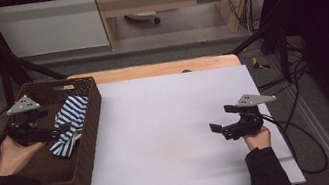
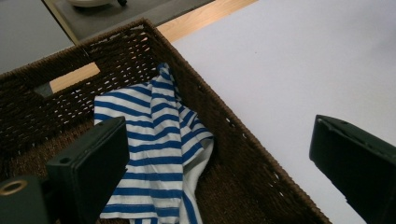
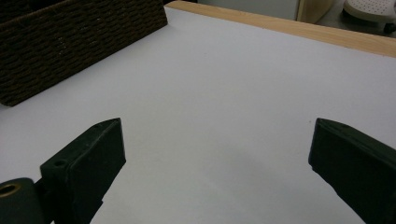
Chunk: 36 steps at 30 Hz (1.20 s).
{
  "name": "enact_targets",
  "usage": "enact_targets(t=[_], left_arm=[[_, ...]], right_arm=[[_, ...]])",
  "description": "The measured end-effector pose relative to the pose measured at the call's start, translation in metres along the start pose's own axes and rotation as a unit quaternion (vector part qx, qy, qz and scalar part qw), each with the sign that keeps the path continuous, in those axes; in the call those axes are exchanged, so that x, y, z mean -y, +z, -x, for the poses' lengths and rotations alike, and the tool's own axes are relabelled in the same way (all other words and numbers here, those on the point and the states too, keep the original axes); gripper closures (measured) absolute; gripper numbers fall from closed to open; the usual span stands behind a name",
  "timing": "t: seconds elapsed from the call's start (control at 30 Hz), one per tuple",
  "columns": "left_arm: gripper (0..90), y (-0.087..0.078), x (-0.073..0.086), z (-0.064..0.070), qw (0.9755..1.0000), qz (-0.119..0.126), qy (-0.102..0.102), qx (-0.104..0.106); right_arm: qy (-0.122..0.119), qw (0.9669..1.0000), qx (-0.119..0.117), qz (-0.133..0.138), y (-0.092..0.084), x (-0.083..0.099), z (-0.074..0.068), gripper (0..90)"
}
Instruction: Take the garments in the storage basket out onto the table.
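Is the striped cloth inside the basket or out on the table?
Inside. The striped cloth lies crumpled in the basket, leaning against its side wall.

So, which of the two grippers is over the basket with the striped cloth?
The left gripper: it hangs over the wicker basket, beside the striped cloth. The right gripper is above the white table.
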<state>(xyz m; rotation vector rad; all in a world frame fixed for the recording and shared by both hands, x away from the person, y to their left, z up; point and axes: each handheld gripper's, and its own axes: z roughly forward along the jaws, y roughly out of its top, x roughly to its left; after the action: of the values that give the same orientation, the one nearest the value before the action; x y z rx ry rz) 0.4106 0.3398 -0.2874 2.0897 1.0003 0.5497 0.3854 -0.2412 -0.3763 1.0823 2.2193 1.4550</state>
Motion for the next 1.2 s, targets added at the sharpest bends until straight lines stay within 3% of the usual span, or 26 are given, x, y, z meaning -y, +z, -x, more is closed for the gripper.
enact_targets(t=[0.43,0.67,0.93,1.07,1.2], left_arm=[[10.5,0.03,0.005,-0.014,0.9993,-0.032,-0.01,-0.014],[14.3,0.046,0.012,-0.022,0.9976,-0.062,-0.024,-0.021],[18.4,0.062,0.025,-0.027,0.9961,-0.074,-0.045,-0.019],[21.8,0.073,0.037,-0.033,0.9932,-0.099,-0.057,-0.019],[24.1,0.076,0.038,-0.033,0.9926,-0.104,-0.059,-0.018]], right_arm=[[-0.001,1.0,0.0,-0.001,0.0,0.0,0.0,4.3],[-0.002,1.0,0.0,0.0,0.001,0.0,0.0,4.2],[-0.002,1.0,0.0,-0.002,0.001,0.0,0.0,4.3],[-0.003,1.0,0.0,0.0,0.001,0.0,0.0,4.3],[-0.002,1.0,0.0,-0.001,0.0,0.0,0.0,4.3]])
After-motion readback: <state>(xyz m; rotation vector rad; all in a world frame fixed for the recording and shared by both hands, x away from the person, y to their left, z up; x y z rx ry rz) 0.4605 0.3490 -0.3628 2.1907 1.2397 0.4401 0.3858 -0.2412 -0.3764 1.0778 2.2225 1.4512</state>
